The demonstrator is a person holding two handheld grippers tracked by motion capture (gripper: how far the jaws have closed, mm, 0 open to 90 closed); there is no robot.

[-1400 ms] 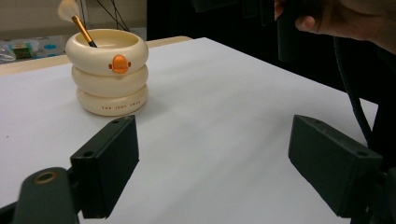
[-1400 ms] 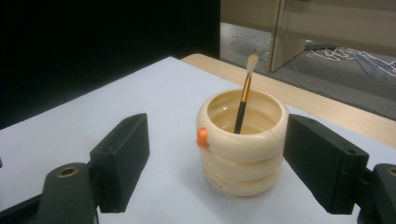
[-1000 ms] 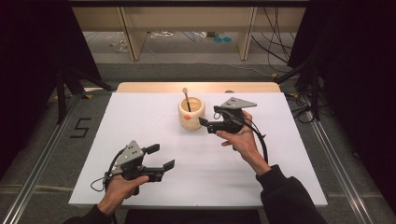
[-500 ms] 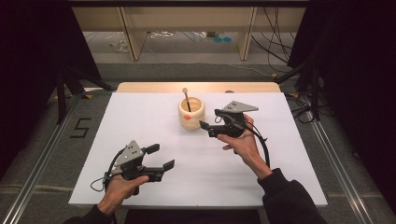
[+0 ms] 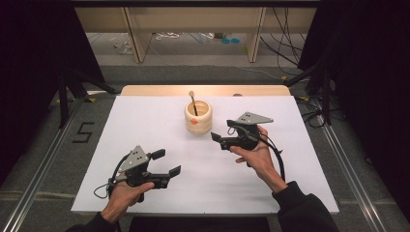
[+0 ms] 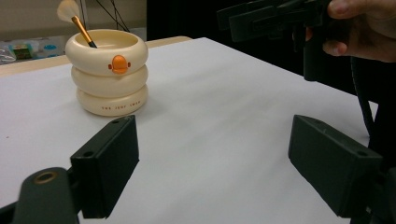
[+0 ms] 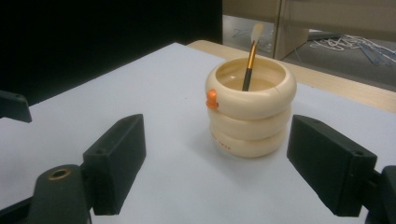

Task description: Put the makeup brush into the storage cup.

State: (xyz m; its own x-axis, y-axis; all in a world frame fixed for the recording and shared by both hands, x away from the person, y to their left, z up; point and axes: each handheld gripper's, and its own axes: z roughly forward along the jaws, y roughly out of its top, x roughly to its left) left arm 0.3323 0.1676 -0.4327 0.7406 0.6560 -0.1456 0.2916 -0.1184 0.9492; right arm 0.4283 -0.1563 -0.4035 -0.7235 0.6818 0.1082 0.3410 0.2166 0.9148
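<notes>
Overhead plus two low table-level views

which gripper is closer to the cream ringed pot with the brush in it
Right. The right gripper sits just beside the pot, jaws open toward it; the left gripper is open near the table's front edge.

Open table around lone holder.

The cup is cream with a small orange knob and faint orange lettering. The brush has a pale tip, gold ferrule and black handle. The sheet is white; both grippers are black with grey plates.
</notes>
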